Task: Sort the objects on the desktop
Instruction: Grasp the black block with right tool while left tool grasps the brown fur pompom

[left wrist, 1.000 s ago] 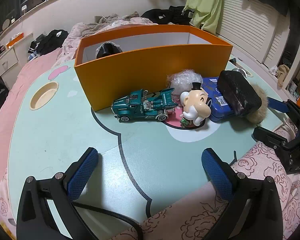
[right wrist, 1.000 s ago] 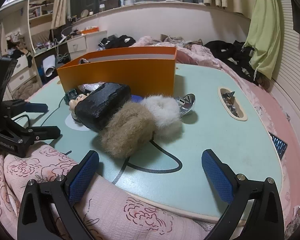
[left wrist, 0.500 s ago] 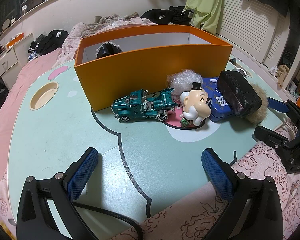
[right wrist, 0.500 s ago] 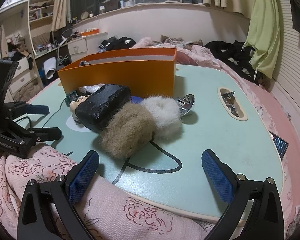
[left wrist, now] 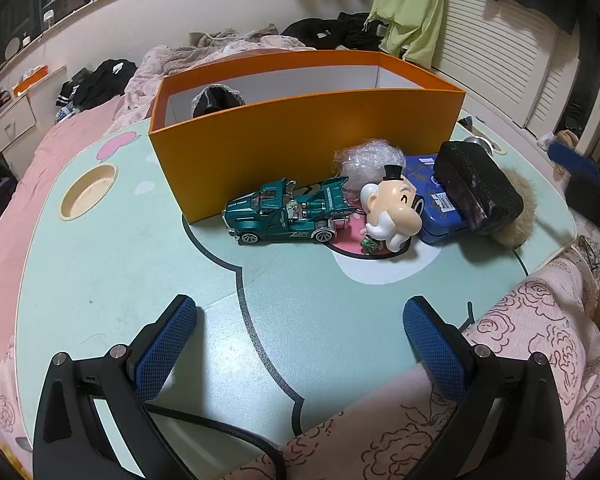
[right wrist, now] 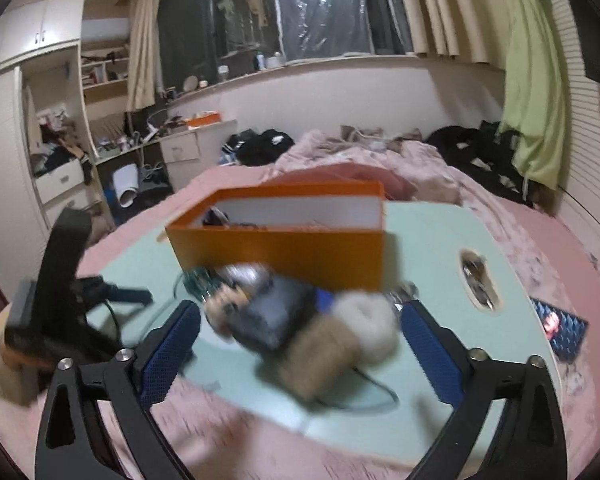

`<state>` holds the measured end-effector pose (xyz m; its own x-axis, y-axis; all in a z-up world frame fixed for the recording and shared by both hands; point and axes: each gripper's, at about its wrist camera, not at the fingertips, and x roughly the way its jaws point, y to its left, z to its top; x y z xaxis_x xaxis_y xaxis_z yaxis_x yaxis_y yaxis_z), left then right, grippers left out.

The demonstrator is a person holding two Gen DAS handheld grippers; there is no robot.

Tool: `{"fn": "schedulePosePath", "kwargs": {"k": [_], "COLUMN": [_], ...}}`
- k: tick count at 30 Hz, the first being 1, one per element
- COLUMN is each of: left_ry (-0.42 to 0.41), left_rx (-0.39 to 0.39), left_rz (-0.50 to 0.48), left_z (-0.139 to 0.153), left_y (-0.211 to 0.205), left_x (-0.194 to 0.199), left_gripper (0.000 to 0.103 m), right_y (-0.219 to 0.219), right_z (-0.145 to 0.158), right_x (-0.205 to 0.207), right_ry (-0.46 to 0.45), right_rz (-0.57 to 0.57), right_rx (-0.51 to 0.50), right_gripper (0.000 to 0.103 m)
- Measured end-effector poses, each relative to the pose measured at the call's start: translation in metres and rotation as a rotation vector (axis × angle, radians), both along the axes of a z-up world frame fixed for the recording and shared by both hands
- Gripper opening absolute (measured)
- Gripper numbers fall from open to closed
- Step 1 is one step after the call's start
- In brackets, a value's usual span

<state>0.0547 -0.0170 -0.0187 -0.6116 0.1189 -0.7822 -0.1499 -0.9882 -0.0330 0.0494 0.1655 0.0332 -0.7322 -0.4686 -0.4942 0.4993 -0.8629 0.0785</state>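
A pale green table (left wrist: 100,280) holds an orange box (left wrist: 300,136) standing open-topped; in front of it, close together, sit a green toy truck (left wrist: 288,212), a cartoon figurine in a top hat (left wrist: 394,212), a blue tin (left wrist: 432,208) and a black case (left wrist: 476,184) resting on a furry object (left wrist: 520,216); the left gripper (left wrist: 298,344) hovers low over the table's near side, fingers spread wide, holding nothing; the right gripper (right wrist: 300,344), blurred, is raised above the furry pile, fingers also wide and empty.
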Motion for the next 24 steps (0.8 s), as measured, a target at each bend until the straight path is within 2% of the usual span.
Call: {"fn": "schedulePosePath", "kwargs": {"k": [6,8,9,10,11,12,14,18,21,24], "left_ry": [0.000,0.000,0.000,0.000,0.000,0.000,0.000,0.000,0.000,0.002], "left_rx": [0.000,0.000,0.000,0.000,0.000,0.000,0.000,0.000,0.000,0.000], "left_rz": [0.000,0.000,0.000,0.000,0.000,0.000,0.000,0.000,0.000,0.006], "left_z": [0.000,0.000,0.000,0.000,0.000,0.000,0.000,0.000,0.000,0.003], "left_y": [0.000,0.000,-0.001,-0.001,-0.001,-0.001,-0.001,-0.001,-0.002,-0.002], "left_x": [0.000,0.000,0.000,0.000,0.000,0.000,0.000,0.000,0.001,0.002], "left_gripper": [0.103,0.103,0.103,0.103,0.103,0.103,0.103,0.103,0.103,0.103], "right_y": [-0.036,-0.046,-0.049,-0.050,-0.048,-0.045,-0.035,0.002,0.028,0.054], "right_z": [-0.003,-0.011,-0.019,-0.024,-0.027,-0.029,-0.025,0.000,0.010,0.007], "right_x": [-0.029,-0.039,-0.044,-0.048,-0.051,-0.052,-0.050,-0.030,-0.020,-0.013], "right_ry": [-0.056,-0.098,-0.137,-0.171,-0.184,-0.194,-0.181,-0.063,-0.044,-0.053], "right_rz": [-0.021,-0.045,-0.042,-0.023,-0.015,-0.014,-0.014,-0.014,-0.066,-0.138], "right_rx": [0.086,0.143,0.163,0.155,0.146,0.133,0.075,-0.123,-0.180,-0.168], "right_gripper": [0.087,0.077,0.062,0.052,0.048,0.039,0.038,0.038,0.038,0.038]}}
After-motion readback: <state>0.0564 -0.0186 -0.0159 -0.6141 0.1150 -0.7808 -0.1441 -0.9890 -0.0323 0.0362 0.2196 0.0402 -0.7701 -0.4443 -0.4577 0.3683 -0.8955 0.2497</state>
